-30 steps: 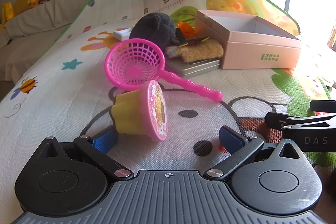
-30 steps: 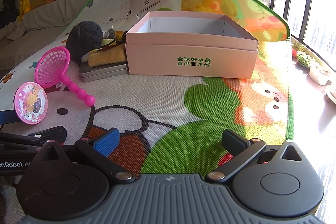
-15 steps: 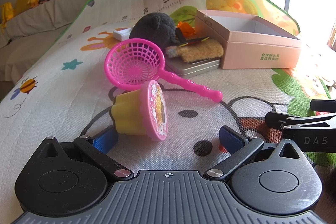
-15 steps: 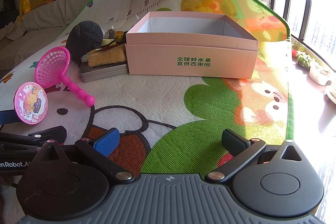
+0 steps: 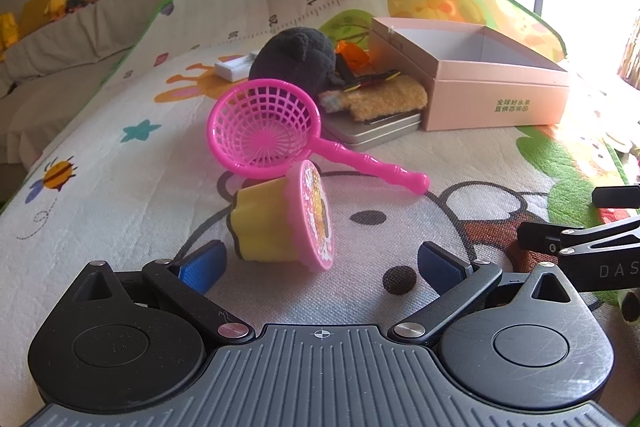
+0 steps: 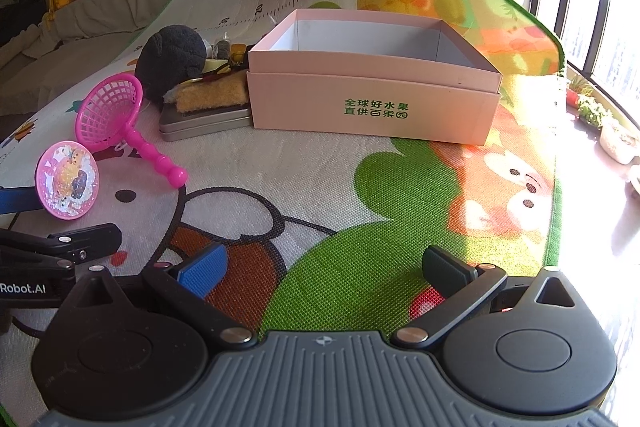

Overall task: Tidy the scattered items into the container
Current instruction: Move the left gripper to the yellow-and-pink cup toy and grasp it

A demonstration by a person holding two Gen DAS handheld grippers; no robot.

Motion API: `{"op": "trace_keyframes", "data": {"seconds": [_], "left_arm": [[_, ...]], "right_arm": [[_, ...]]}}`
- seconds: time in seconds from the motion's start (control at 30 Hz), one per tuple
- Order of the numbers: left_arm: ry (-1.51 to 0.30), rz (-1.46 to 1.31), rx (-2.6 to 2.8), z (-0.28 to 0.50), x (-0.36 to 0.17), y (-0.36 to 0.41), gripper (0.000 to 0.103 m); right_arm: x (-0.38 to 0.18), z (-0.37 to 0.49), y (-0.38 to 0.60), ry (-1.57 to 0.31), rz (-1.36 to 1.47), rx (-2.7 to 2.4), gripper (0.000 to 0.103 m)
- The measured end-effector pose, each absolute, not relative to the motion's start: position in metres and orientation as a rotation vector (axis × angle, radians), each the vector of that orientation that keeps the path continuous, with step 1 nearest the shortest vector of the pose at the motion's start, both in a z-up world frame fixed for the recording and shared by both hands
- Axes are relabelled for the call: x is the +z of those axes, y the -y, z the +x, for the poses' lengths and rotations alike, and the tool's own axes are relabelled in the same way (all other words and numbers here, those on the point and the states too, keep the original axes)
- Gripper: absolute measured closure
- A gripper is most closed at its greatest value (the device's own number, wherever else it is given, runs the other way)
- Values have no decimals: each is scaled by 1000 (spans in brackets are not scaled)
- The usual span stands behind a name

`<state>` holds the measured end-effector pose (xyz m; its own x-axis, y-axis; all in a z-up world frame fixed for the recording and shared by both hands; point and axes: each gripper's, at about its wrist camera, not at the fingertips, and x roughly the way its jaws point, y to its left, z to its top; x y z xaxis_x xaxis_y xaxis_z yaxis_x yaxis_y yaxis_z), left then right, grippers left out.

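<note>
We see our left claw (image 5: 320, 263) low over a cartoon play mat (image 5: 120, 187), fingers spread wide and empty. A yellow jelly cup (image 5: 280, 223) lies on its side just ahead, nearer the left finger. Just beyond it lies a pink toy strainer (image 5: 268, 131). Our right claw (image 6: 324, 267) is also spread wide and empty; the pink box (image 6: 372, 103) sits well ahead of it.
</note>
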<state>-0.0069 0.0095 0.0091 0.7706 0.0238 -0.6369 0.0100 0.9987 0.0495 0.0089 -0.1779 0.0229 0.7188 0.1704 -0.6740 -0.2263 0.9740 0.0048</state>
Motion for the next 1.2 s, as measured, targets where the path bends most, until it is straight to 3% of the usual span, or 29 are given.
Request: {"op": "trace_keyframes", "data": {"seconds": [0.37, 0.8, 0.83, 0.9, 0.97, 1.13, 1.2], "left_arm": [[-624, 182, 108, -4, 26, -44, 0], [-555, -40, 243, 0, 40, -120, 0], [-554, -65, 214, -2, 41, -122, 0], [-551, -104, 158, -6, 43, -124, 0], [-545, -124, 119, -10, 44, -123, 0], [-534, -112, 52, -18, 45, -114, 0], [-530, -90, 32, -20, 45, -110, 0]], "right_arm": [[25, 4, 182, -764, -87, 242, 0], [32, 1, 167, -690, -195, 376, 0], [36, -2, 159, -635, -239, 401, 3], [42, -2, 140, -557, -312, 459, 20], [47, 7, 119, -555, -350, 533, 48], [46, 41, 71, -556, -387, 612, 53], [42, 51, 60, -586, -380, 636, 63]]}}
